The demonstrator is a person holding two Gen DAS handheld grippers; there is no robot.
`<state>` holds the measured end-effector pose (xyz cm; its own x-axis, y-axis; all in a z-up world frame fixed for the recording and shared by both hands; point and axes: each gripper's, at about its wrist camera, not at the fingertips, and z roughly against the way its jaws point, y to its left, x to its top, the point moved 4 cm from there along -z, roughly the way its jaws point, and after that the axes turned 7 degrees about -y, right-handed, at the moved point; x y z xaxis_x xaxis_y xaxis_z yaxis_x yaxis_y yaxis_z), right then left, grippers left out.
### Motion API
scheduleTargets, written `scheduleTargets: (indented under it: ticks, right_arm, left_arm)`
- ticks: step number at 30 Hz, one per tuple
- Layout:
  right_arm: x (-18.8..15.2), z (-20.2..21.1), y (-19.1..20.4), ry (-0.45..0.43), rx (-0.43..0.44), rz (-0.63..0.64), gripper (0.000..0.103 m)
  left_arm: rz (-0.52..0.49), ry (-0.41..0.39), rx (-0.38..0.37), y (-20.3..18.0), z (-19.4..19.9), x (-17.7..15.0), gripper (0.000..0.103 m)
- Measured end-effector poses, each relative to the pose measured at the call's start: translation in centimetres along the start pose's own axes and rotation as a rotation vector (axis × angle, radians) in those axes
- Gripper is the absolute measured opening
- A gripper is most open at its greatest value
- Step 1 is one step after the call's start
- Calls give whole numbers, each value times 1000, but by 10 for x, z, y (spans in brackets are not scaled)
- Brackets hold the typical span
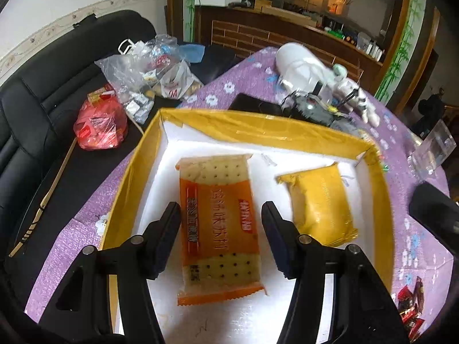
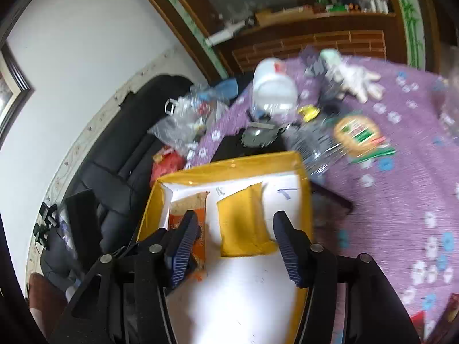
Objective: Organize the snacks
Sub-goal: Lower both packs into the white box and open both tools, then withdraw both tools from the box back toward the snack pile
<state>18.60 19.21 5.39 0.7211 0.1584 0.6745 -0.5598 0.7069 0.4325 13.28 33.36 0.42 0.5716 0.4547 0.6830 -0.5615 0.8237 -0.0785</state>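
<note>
A shallow box with yellow walls [image 1: 287,130] and a white floor stands on the purple tablecloth. Two snack packs lie flat in it. The orange cracker pack [image 1: 218,223] lies between the fingers of my left gripper [image 1: 221,209], which is open, with a thin strip of white floor showing beside its right finger. The yellow pack [image 1: 321,203] lies to its right. In the right wrist view the box [image 2: 246,164] is below my right gripper [image 2: 233,218], which is open and empty above the yellow pack [image 2: 243,223]. The cracker pack [image 2: 200,229] is partly hidden behind its left finger.
Red candy wrappers [image 1: 410,312] lie on the cloth right of the box. Behind it are a white jug [image 1: 298,66], a clear plastic box [image 1: 433,149] and a green-labelled pack [image 2: 358,134]. Bags of snacks [image 1: 137,77] and a red bag [image 1: 100,123] lie on the black sofa at left.
</note>
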Motion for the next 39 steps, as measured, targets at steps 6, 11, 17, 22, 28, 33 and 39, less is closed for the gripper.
scheduleTargets:
  ticks: [6, 11, 17, 22, 28, 33, 39]
  right_arm:
    - [-4, 74, -28, -140, -19, -7, 63]
    - [-20, 117, -72, -174, -16, -120, 64]
    - [-43, 155, -119, -212, -27, -246, 64]
    - [-61, 182, -141, -260, -40, -283, 65]
    - [-77, 242, -161, -438, -15, -332, 79]
    - [-88, 300, -186, -580, 26, -428, 81]
    - [-97, 366, -215, -631, -92, -419, 89]
  left_arm:
    - [-11, -56, -10, -5, 14, 3, 61]
    - [-43, -79, -17, -14, 20, 2, 61]
    - [-69, -120, 8, -21, 28, 2, 61]
    - [-74, -186, 51, -21, 39, 5, 61]
    - [-72, -320, 59, -26, 68, 9, 69]
    - [-81, -374, 38, -33, 80, 9, 73]
    - [-96, -354, 7, -42, 77, 7, 73]
